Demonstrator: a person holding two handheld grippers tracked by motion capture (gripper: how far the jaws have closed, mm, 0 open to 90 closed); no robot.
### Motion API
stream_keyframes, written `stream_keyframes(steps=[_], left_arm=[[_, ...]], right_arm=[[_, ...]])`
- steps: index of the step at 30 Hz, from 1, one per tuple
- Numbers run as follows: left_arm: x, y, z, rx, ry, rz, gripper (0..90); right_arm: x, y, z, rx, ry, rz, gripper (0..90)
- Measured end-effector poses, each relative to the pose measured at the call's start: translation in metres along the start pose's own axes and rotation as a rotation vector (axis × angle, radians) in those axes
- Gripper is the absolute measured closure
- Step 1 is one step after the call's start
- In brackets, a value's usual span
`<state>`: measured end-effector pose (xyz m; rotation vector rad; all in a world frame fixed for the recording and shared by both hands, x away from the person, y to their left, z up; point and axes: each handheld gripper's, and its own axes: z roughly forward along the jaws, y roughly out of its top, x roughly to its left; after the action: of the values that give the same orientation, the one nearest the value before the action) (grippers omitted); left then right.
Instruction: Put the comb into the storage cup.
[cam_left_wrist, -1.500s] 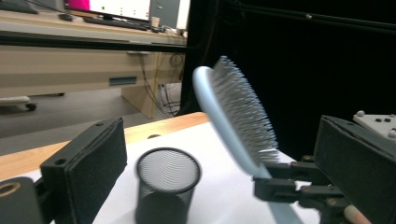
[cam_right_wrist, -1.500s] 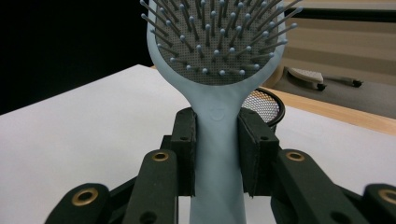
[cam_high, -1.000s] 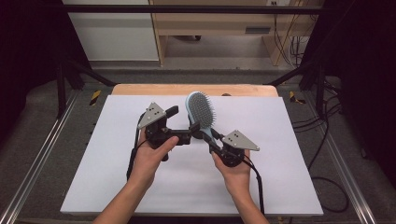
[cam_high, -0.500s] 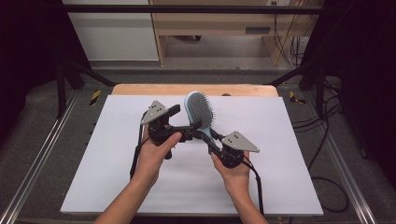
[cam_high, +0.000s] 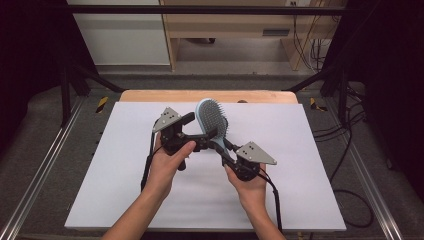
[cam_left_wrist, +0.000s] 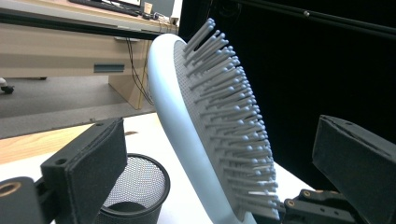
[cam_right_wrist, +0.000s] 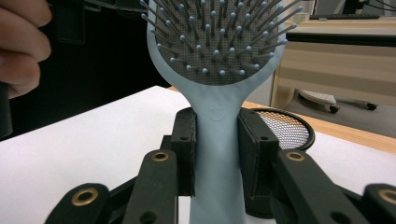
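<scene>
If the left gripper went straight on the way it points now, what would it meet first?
Probably the hairbrush: its bristled head stands between the left gripper's open fingers, right ahead. The mesh cup sits lower, left of that line.

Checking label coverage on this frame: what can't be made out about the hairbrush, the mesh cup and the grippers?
- Hairbrush: right gripper view, handle end cut off by the bottom edge.
- Mesh cup: left gripper view, its base cut off by the bottom edge, one side hidden by the left gripper's jaw; high view, hidden behind the brush.
- Left gripper: high view, far jaw hidden behind the brush head.
</scene>
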<state>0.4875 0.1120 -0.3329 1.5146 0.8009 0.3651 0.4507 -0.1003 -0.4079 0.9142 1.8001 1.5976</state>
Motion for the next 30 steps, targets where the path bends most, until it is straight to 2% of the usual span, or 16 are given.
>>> stream_keyframes(steps=[6,8,13,18,23,30], left_arm=[[0.004,0.002,0.002,-0.002,-0.012,-0.032,5.1],[0.007,0.003,0.003,-0.001,-0.029,-0.049,10.4],[0.011,0.005,0.003,-0.009,-0.058,-0.092,15.8],[0.009,0.011,0.002,-0.024,-0.073,-0.087,17.2],[0.009,0.013,0.002,-0.027,-0.071,-0.086,17.9],[0.014,0.013,0.0,-0.031,-0.084,-0.118,26.0]], right_arm=[[0.003,-0.001,0.001,-0.003,0.007,-0.006,69.7],[0.005,-0.001,0.001,-0.008,0.013,-0.006,69.7],[0.007,0.0,0.001,-0.014,0.027,-0.005,69.7],[0.009,0.0,0.002,-0.015,0.047,-0.004,69.7],[0.01,-0.001,0.003,-0.014,0.06,0.001,69.7],[0.011,-0.001,0.002,-0.018,0.061,0.001,69.7]])
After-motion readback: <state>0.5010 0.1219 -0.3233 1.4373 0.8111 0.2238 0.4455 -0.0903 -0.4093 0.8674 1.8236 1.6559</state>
